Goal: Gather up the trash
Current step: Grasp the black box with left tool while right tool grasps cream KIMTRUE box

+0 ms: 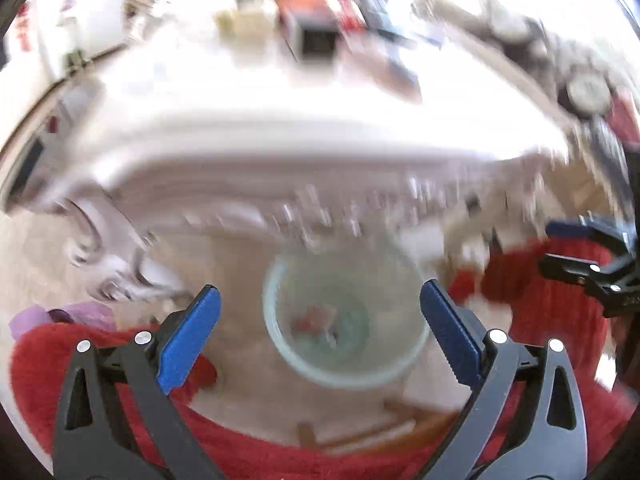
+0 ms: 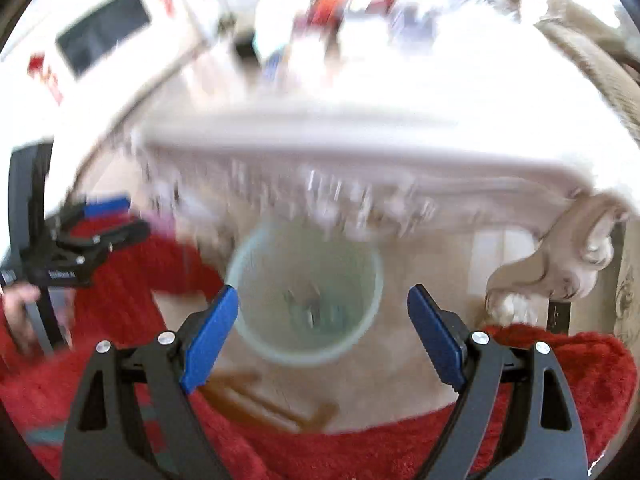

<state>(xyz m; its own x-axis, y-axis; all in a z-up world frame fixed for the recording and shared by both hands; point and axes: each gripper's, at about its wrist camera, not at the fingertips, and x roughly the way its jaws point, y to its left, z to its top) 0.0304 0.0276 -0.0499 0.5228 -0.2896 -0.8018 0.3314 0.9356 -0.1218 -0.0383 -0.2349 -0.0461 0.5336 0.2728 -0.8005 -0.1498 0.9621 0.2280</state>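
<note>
Both views are motion-blurred. A pale green round trash bin [image 1: 344, 320] stands on the beige floor below a white ornate table, with a few scraps showing inside it. My left gripper [image 1: 320, 320] is open and empty, above the bin's mouth. In the right wrist view the same bin [image 2: 306, 296] lies between the blue pads of my right gripper [image 2: 322, 322], which is open and empty. The right gripper also shows at the right edge of the left wrist view [image 1: 588, 256], and the left gripper at the left edge of the right wrist view [image 2: 100, 220].
A white table [image 1: 280, 136] with carved legs [image 2: 560, 264] spans the middle, cluttered with blurred boxes and items at its far side. A red shaggy rug [image 2: 360, 452] covers the near floor. A purple object [image 1: 60, 316] lies at the left.
</note>
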